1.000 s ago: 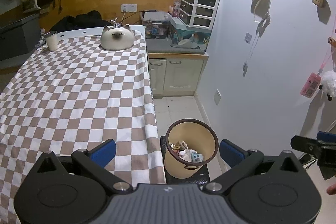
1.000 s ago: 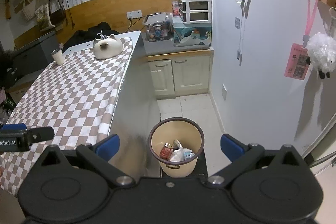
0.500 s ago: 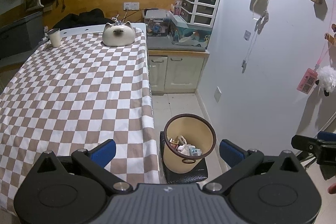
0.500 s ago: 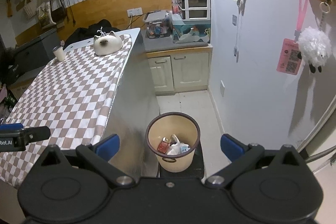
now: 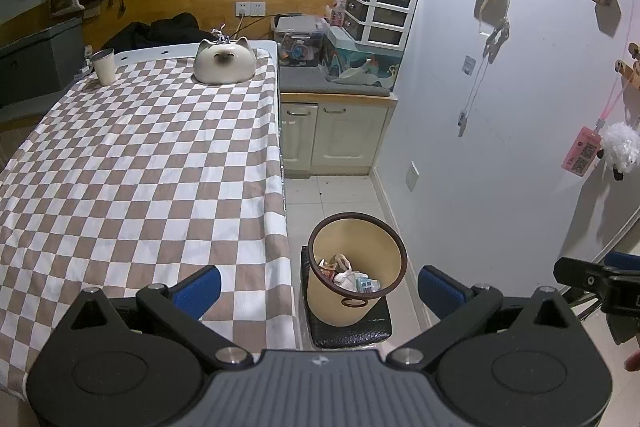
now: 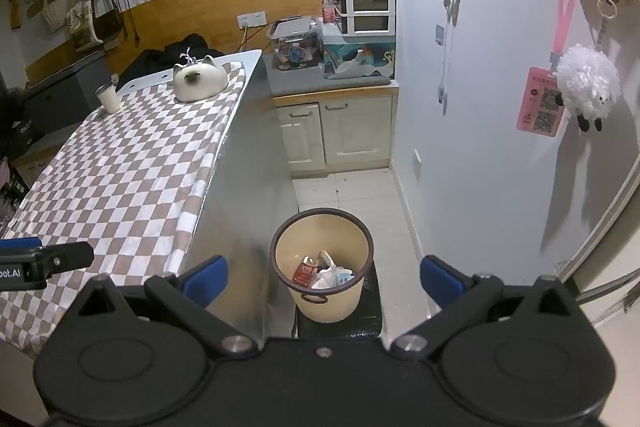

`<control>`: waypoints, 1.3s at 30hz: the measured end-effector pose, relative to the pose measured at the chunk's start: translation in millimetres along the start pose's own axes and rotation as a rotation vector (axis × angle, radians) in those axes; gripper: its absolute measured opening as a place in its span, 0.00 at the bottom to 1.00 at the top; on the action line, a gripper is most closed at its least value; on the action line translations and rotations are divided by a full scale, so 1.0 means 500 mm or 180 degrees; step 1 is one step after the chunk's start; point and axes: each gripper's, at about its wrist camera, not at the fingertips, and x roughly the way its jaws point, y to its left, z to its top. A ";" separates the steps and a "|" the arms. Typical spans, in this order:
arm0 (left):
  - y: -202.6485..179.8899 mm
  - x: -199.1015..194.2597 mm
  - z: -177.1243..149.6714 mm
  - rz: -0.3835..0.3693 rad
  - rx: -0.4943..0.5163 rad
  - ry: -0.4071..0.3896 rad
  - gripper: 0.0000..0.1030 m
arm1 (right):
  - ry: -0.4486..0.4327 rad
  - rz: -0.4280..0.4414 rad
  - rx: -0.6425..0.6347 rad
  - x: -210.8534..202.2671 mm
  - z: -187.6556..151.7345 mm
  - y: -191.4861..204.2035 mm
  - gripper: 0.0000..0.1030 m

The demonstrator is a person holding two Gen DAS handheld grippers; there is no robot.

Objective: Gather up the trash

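Note:
A beige trash bin [image 5: 352, 251] with a dark rim stands on a black stool [image 5: 346, 331] on the floor beside the table. Inside lies trash [image 5: 352, 277]: a white bag, wrappers and a red packet [image 6: 304, 273]. My left gripper [image 5: 318, 285] hangs open and empty high above the bin and the table's edge. Held just as high, my right gripper [image 6: 324, 277] is open too, with the bin [image 6: 324, 259] between its blue fingertips. Each gripper shows at the edge of the other's view.
The table [image 5: 132, 163] carries a brown-and-white checked cloth, a cat-shaped ceramic dish [image 5: 224, 61] and a white cup [image 5: 104, 66] at its far end. A low cabinet [image 5: 336, 131] with boxes and drawers stands behind the bin. A white wall [image 5: 500, 147] with hanging items is on the right.
Both grippers have risen and drawn back, so the bin and table look smaller and farther. Both stayed open and empty.

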 end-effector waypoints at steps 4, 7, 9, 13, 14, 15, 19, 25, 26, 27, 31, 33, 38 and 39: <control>-0.004 -0.005 -0.004 -0.0001 0.0010 -0.0005 1.00 | -0.0001 -0.0001 0.0000 0.000 0.000 0.000 1.00; -0.006 -0.005 -0.003 0.0003 0.0007 -0.0005 1.00 | -0.0005 -0.0001 -0.0003 0.000 -0.001 -0.001 1.00; -0.006 -0.004 -0.003 0.0005 0.0008 -0.0005 1.00 | -0.0001 0.0000 0.0002 0.000 0.000 0.001 1.00; -0.005 -0.005 -0.004 0.0005 0.0008 -0.0003 1.00 | 0.0000 -0.0003 0.0007 0.000 -0.001 -0.001 1.00; -0.004 -0.004 -0.003 0.0001 0.0010 -0.0005 1.00 | -0.0001 -0.0003 0.0005 0.000 -0.001 -0.001 1.00; -0.004 -0.004 -0.003 -0.0001 0.0011 -0.0007 1.00 | -0.0002 0.0000 -0.0001 0.001 0.000 -0.001 1.00; -0.008 -0.007 -0.003 0.0005 0.0009 -0.0008 1.00 | 0.0002 0.0006 -0.0001 0.000 -0.001 -0.001 1.00; -0.009 -0.006 -0.003 0.0007 0.0015 -0.0004 1.00 | 0.0007 0.0008 0.0003 0.001 0.000 -0.006 1.00; -0.009 -0.006 -0.002 0.0006 0.0013 -0.0006 1.00 | 0.0007 0.0008 0.0006 0.000 -0.001 -0.007 1.00; -0.009 -0.006 -0.003 0.0006 0.0014 -0.0006 1.00 | 0.0009 0.0010 0.0003 0.001 0.000 -0.006 1.00; -0.010 -0.006 -0.003 0.0005 0.0013 -0.0008 1.00 | 0.0010 0.0012 -0.0001 0.001 0.000 -0.007 1.00; -0.010 -0.006 -0.003 0.0008 0.0015 -0.0008 1.00 | 0.0009 0.0011 0.0000 0.001 0.000 -0.006 1.00; -0.010 -0.005 -0.002 0.0012 0.0011 -0.0006 1.00 | 0.0009 0.0010 0.0004 0.001 -0.001 -0.006 1.00; -0.010 -0.005 -0.002 0.0009 0.0012 -0.0007 1.00 | 0.0009 0.0010 0.0002 0.002 0.000 -0.005 1.00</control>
